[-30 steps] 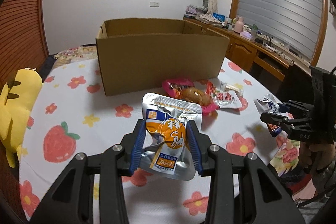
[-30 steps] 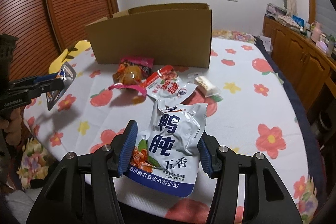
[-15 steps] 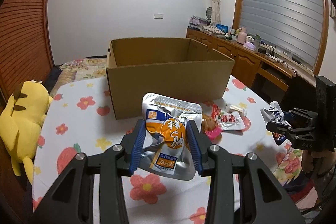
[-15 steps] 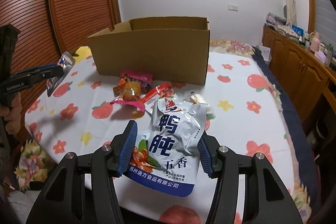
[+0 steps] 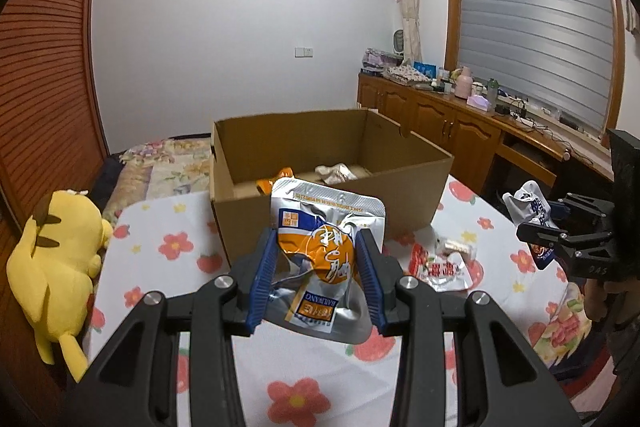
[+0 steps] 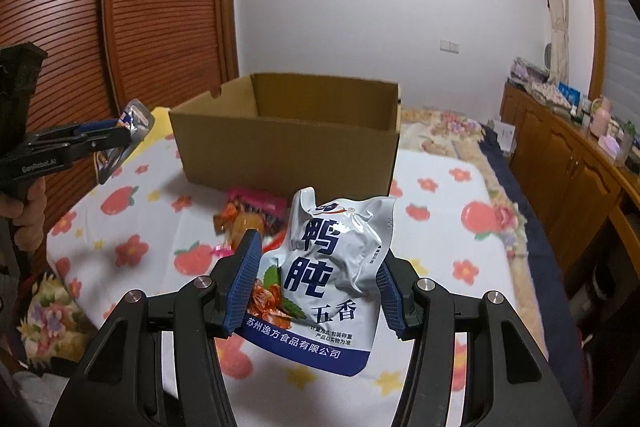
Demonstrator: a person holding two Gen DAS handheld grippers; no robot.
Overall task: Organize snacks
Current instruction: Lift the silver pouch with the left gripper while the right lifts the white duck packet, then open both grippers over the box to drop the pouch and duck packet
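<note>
My left gripper (image 5: 318, 279) is shut on a silver and orange snack pouch (image 5: 324, 255), held above the table in front of the open cardboard box (image 5: 332, 215). Inside the box lie an orange packet (image 5: 276, 179) and a pale wrapper (image 5: 336, 173). My right gripper (image 6: 320, 287) is shut on a white and blue snack pouch (image 6: 332, 267), also lifted above the table. In the left wrist view that gripper (image 5: 560, 227) appears at the right with its pouch. In the right wrist view the left gripper (image 6: 104, 137) appears at the left. The box (image 6: 288, 143) stands behind.
On the flowered tablecloth (image 5: 160, 227) near the box lie a red and white packet (image 5: 436, 267), a small white bar (image 5: 456, 247) and a pink packet (image 6: 256, 211). A yellow plush toy (image 5: 56, 259) sits at the table's left edge. Wooden cabinets (image 5: 460, 131) line the right wall.
Both grippers have risen with their pouches still held. The views now look down into the box, whose inside and contents have come into sight.
</note>
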